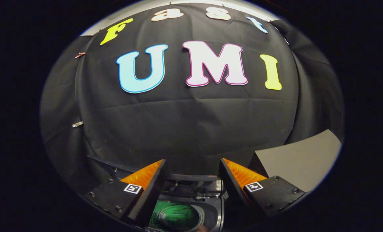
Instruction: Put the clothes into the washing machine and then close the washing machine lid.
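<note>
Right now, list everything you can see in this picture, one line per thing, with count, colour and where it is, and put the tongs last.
Washing machine: one, dark grey, below and between the fingers, opening facing up.
Clothes: one green bundle, inside the washing machine's round drum, low between the fingers.
Lid: one, grey flat panel, beyond the right-hand finger; I take it for the washing machine's raised lid, though its hinge is hidden.
Cloth wall: one, black, hanging across the back, beyond everything else.
Clips: at least two, small, one pale and one reddish, on the cloth wall's left-hand side.
Tongs: one pair, fingers wide apart with nothing between them, held above the washing machine.
</note>
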